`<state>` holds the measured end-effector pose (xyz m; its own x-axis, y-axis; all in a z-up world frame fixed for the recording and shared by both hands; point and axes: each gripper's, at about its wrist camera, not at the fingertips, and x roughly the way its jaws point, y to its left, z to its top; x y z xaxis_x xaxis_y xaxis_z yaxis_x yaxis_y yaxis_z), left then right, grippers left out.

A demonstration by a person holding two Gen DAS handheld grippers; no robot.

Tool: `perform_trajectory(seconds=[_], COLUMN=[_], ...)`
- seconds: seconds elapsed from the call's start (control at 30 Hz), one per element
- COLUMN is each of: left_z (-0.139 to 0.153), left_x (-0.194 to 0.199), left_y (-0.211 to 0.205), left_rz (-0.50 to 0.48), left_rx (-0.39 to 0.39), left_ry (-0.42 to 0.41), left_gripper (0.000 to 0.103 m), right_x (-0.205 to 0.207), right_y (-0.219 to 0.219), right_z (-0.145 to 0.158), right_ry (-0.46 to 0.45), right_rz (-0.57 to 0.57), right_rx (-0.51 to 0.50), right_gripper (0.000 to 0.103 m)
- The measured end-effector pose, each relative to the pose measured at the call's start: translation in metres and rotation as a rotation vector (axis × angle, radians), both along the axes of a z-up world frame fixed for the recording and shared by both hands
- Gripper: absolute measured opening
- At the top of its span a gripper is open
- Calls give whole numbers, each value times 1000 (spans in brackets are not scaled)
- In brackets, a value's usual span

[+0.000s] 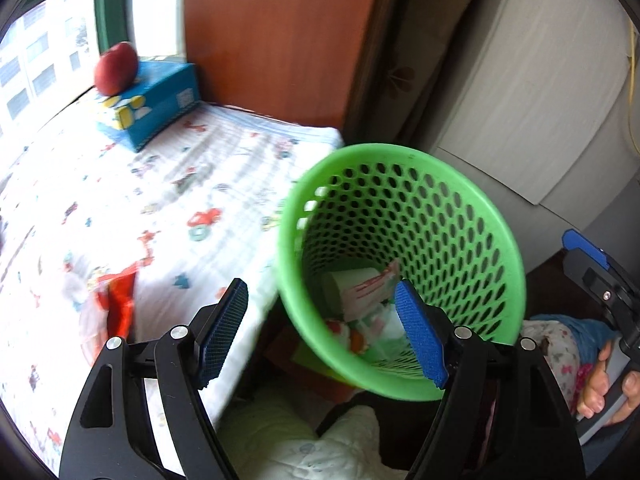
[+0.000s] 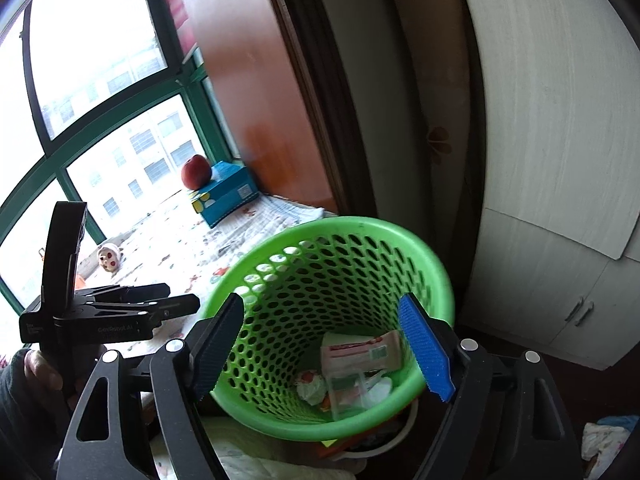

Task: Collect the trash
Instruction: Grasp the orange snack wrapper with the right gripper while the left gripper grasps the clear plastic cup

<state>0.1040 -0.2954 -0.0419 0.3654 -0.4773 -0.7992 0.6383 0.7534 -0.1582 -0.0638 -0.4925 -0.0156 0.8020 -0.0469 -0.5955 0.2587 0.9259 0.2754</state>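
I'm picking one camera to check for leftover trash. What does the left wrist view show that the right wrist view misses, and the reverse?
Left wrist only: a red wrapper lying on the sheet beside the open left claw.
Right wrist only: a small toy near the window and cabinet handles.
Both: the green basket holding trash, the apple on the blue box, and the open right claw.

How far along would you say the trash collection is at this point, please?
Done: wrappers and crumpled paper already lie in the green basket. In hand: nothing; the left gripper and right gripper are both open and empty. Left: a red wrapper lies on the patterned sheet; the apple on the blue box may not be trash.
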Motion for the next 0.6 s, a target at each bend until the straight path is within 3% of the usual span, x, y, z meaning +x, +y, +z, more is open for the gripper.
perform_trajectory(seconds=[0.4,0.6], left_z=[4,-11], left_x=[48,83], left_y=[119,164], left_rz=[308,438], left_rx=[6,16], left_ry=[-47,-10], left_gripper=[74,62], right_x=[37,56], right_y=[65,95], right_z=[-3,-5], right_ry=[11,29], right_rz=[146,218], right_rx=[15,12], right_gripper=[77,77])
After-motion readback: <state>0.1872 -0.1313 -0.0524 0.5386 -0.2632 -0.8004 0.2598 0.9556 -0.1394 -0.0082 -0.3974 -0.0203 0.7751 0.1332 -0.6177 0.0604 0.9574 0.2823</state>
